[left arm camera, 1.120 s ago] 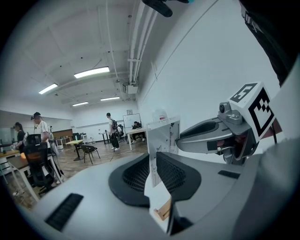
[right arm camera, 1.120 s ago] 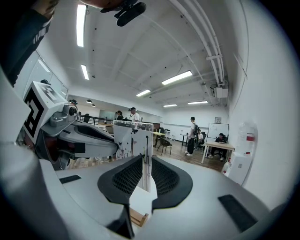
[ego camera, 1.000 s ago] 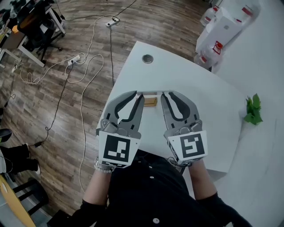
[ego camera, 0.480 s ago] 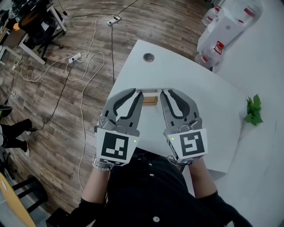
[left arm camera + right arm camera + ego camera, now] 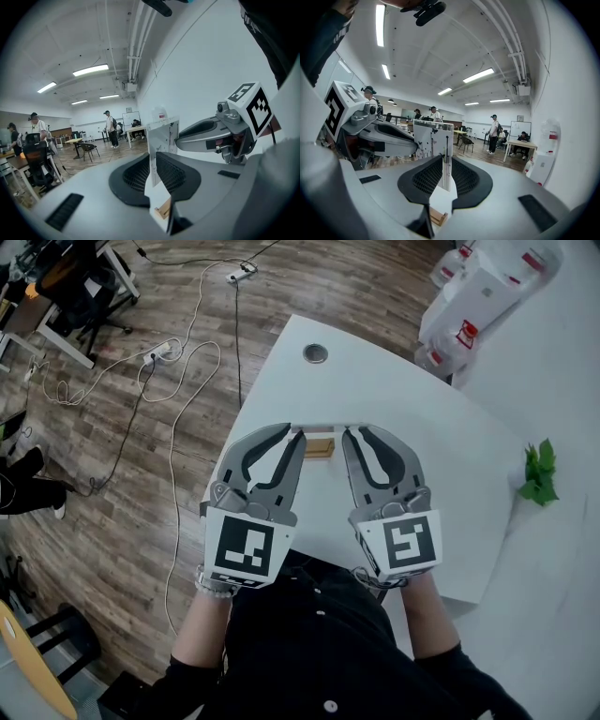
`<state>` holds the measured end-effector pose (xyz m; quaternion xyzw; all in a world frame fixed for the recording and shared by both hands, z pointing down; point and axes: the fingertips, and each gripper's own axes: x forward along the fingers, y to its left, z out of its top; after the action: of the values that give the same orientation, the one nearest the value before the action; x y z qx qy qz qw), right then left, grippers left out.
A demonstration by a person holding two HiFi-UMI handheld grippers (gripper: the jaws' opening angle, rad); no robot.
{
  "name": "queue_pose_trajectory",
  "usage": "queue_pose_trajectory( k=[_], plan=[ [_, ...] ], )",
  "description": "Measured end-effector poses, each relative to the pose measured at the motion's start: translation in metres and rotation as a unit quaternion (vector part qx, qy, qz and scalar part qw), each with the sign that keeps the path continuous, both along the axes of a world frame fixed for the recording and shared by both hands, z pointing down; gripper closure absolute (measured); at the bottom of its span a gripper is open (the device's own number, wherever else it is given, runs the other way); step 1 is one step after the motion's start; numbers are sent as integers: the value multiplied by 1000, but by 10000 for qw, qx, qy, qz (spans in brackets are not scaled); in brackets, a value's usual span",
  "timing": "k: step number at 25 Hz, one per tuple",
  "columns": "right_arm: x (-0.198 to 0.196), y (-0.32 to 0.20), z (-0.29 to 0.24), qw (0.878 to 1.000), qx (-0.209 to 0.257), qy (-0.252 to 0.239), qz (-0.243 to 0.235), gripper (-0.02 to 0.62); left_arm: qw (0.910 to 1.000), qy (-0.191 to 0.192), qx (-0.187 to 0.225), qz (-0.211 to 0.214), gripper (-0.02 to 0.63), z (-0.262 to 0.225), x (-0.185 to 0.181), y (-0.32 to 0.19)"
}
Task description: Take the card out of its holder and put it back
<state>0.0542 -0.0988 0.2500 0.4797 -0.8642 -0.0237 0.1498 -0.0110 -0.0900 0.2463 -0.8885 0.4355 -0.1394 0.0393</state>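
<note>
A white card with black butterfly drawings stands upright, seen edge-on in the head view. My left gripper is shut on its left edge and my right gripper is shut on its right edge. The small wooden holder lies on the white table just below the card, and the card hangs clear of it. In the left gripper view the card rises from the left gripper, with the holder beneath. The right gripper view shows the card, the right gripper and the holder.
A round grommet sits in the table's far part. A green plant sprig lies at the right. White boxes stand past the table's far right corner. Cables trail over the wooden floor to the left.
Both grippers keep their hold on the card, which stays just above the holder. The head view has drifted slightly, and a person's legs at the left edge have moved away.
</note>
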Motion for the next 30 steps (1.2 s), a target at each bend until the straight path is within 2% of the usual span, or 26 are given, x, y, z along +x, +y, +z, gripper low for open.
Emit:
queue_pose_trajectory(
  k=[4, 10, 18, 22, 26, 30],
  plan=[
    [1, -2, 10, 10000, -95, 3, -19, 506, 9996, 130, -249, -90, 551, 8, -1, -2],
    [-3, -7, 24, 9998, -193, -10, -28, 506, 9992, 130, -356, -98, 551, 23, -4, -7],
    [2, -14, 52, 9992, -394, -58, 19, 506, 9988, 14, -478, -49, 551, 50, 1, -14],
    [5, -16, 66, 9988, -477, -72, 35, 506, 9989, -119, -433, 103, 551, 63, 5, -17],
    [6, -18, 80, 9986, -533, -71, 4, 506, 9982, -38, -601, 16, 551, 77, 6, -18],
    [7, -20, 94, 9983, -586, -29, -63, 506, 9980, -142, -614, 77, 551, 91, 8, -20]
  ],
)
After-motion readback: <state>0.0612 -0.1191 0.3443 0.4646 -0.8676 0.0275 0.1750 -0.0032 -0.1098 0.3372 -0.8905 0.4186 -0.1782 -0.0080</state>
